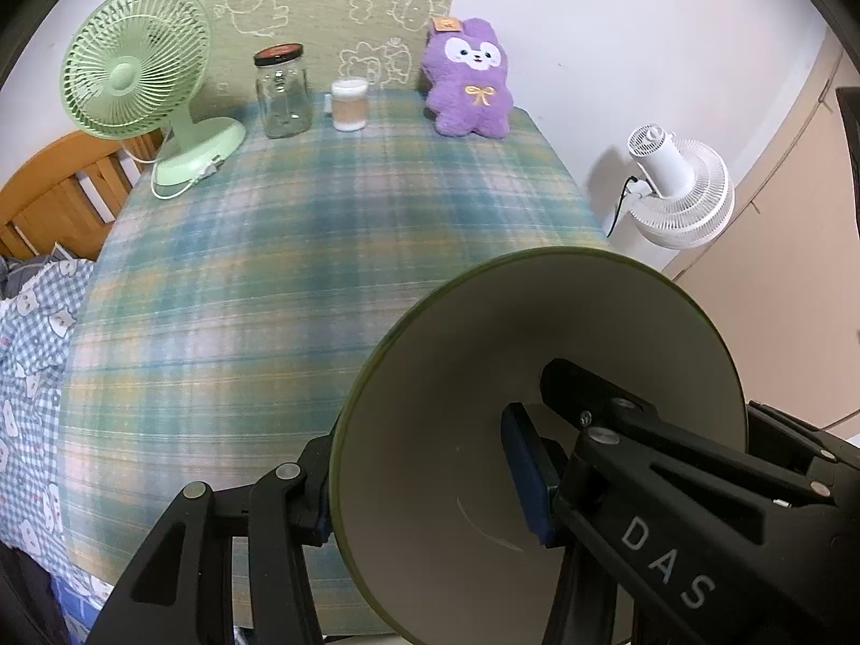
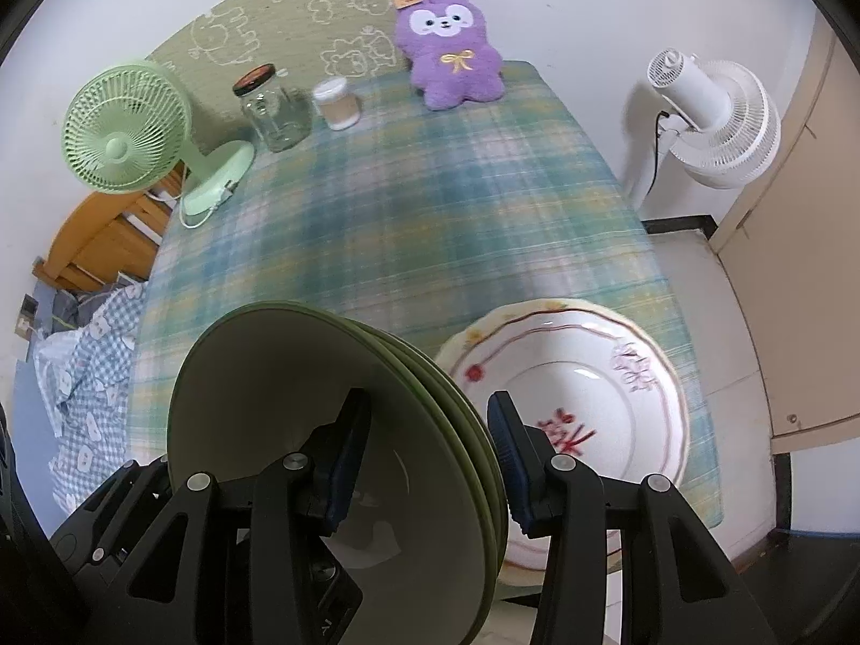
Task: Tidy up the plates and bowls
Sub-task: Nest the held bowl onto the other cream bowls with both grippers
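Plaid-clothed table (image 1: 301, 247) against a white wall, a green patterned mat (image 1: 333, 16) propped behind. Stack of green bowls (image 2: 301, 430) tilted on edge above the table's near side, three nested rims visible in the right wrist view. Clamped from both sides: left gripper (image 1: 424, 478) shut on one wall of the stack, one blue pad inside the bowl and the other finger outside the rim; right gripper (image 2: 427, 457) shut on the opposite wall, one pad inside and one outside, jaws narrow on each. Just right of the stack, a white flowered plate (image 2: 580, 403) flat on the cloth near the table's right edge and front corner, partly hidden behind the right gripper's outer finger. Wide bare cloth across the middle of the table. Along the far edge, well apart from the bowls: green desk fan (image 1: 140, 70) at the left corner, glass jar (image 1: 282, 91) with a dark lid and apparently empty, small white-lidded cup (image 1: 349, 105) with contents not discernible, purple plush toy (image 1: 470, 80). Beyond the right edge, a white floor fan (image 1: 677, 183); beyond the left, checked bedding (image 1: 32, 355) and a wooden bed frame (image 1: 59, 199).
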Available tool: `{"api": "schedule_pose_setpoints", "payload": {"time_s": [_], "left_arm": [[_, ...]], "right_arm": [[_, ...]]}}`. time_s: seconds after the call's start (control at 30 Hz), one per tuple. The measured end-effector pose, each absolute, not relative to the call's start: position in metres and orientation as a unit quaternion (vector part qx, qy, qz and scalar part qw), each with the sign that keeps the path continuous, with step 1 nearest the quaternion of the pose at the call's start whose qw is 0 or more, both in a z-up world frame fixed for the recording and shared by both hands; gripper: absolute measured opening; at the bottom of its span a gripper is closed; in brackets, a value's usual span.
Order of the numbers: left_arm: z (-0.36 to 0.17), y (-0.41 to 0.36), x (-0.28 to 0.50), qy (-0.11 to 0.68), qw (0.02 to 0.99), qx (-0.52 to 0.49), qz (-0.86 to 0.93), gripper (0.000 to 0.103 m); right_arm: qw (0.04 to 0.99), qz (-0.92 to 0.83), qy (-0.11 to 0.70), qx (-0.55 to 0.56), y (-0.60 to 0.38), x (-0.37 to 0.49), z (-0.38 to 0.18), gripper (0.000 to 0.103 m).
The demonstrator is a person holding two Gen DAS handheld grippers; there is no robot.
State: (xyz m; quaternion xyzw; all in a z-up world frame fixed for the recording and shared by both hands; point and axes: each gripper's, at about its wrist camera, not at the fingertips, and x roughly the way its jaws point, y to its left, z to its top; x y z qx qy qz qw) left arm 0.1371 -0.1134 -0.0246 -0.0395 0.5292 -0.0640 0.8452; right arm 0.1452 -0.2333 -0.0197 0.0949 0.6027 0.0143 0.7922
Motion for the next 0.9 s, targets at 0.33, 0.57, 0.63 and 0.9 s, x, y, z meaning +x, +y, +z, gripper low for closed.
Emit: {"api": "schedule_pose_setpoints", "payload": {"time_s": [0.33, 0.57, 0.63, 0.9], "left_arm": [[-0.041, -0.154, 0.144, 0.545, 0.835, -0.049, -0.053, 0.052], [-0.057, -0.173, 0.15, 0.564, 0.823, -0.052, -0.046, 0.052], [-0.063, -0.179, 0.151, 0.571, 0.818, -0.053, -0.043, 0.052], [-0.075, -0.195, 0.157, 0.585, 0.808, -0.055, -0.045, 0.052]], "right_arm": [[0.781, 0.022, 0.618, 0.089, -0.274, 0.151, -0.037, 0.049], [0.767, 0.027, 0.635, 0.088, -0.294, 0.154, -0.056, 0.049], [0.763, 0.027, 0.64, 0.089, -0.298, 0.155, -0.061, 0.049], [0.753, 0.023, 0.651, 0.09, -0.317, 0.159, -0.076, 0.049]]}}
